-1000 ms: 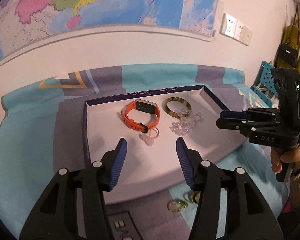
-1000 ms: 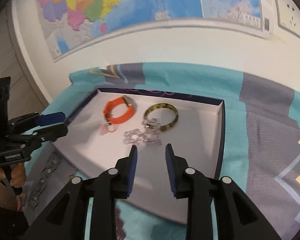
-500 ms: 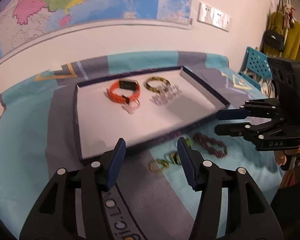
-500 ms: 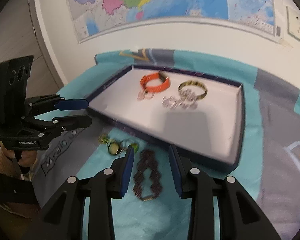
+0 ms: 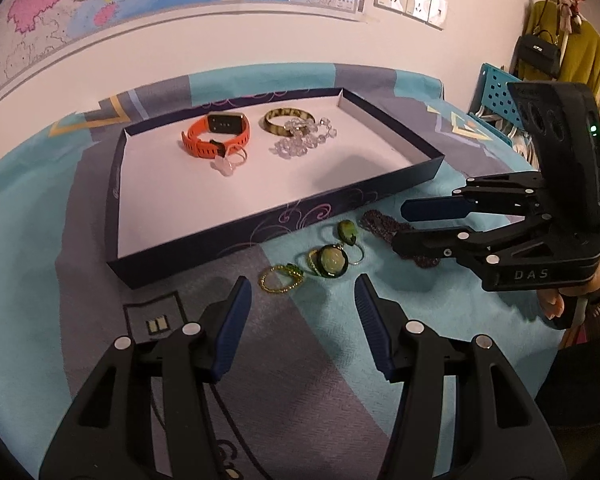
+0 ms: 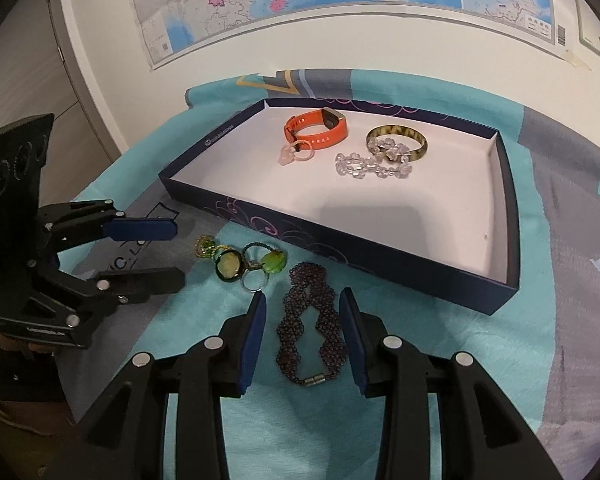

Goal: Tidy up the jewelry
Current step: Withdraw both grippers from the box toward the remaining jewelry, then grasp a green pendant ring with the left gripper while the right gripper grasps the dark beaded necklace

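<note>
The right gripper (image 6: 302,334) is hovering wide, straddling the purple bracelet (image 6: 311,332) lying near the tray (image 6: 380,258); it is looking limp and light, so pinching its narrow middle seems best; the left gripper (image 5: 303,316) is waiting wide by the rings (image 5: 320,262).

Dark purple beaded bracelet (image 6: 310,330) lies flat before the navy tray (image 6: 380,264).

Left gripper (image 5: 303,312) and right gripper (image 6: 302,320) both hover, jaws spread apart.
</note>
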Motion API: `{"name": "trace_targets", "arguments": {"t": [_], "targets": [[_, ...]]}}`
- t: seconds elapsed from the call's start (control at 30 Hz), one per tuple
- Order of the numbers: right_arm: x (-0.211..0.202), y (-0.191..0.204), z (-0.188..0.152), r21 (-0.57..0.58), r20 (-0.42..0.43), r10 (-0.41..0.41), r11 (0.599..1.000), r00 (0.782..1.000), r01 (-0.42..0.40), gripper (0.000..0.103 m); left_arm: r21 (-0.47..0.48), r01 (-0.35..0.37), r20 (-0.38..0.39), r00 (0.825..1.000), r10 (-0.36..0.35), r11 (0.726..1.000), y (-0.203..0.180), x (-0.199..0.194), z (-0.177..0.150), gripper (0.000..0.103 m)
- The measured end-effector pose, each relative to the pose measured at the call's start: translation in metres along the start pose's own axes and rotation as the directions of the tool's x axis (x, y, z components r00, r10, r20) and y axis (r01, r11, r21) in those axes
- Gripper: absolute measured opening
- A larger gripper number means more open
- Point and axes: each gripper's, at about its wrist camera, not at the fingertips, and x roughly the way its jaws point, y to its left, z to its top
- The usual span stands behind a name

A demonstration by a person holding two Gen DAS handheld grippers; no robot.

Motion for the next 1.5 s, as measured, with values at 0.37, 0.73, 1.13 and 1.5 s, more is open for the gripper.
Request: {"name": "trace_targets", "arguments": {"t": [0.37, 0.73, 1.13, 1.5], "targets": [[0.002, 0.001, -0.001, 0.006, 0.0, -0.006, 1.0, 1.0, 0.006, 0.04, 0.009, 0.01, 0.006, 1.0, -0.01, 1.0, -0.005, 0.002, 0.007, 0.044], [0.001, 0.0, -0.002, 0.008, -0.001, 0.003, 1.0, 1.0, -0.003, 0.04, 0.104, 0.04, 0.008, 0.999, -0.041, 0.994, -0.023, 0.017, 0.018, 0.023], [0.001, -0.002, -0.003, 0.021, 0.001, 0.01, 1.0, 1.0, -0.01, 0.042, 0.114, 0.013, -0.048, 0.999, -0.007, 0.993, -0.021, 0.033, 0.019, 0.023], [0.002, 0.001, -0.004, -0.006, -0.01, -0.015, 1.0, 1.0, 0.015, 0.042, 0.082, 0.015, 0.032, 0.999, -0.017, 0.996, -0.02, 0.002, 0.016, 0.023]]}}
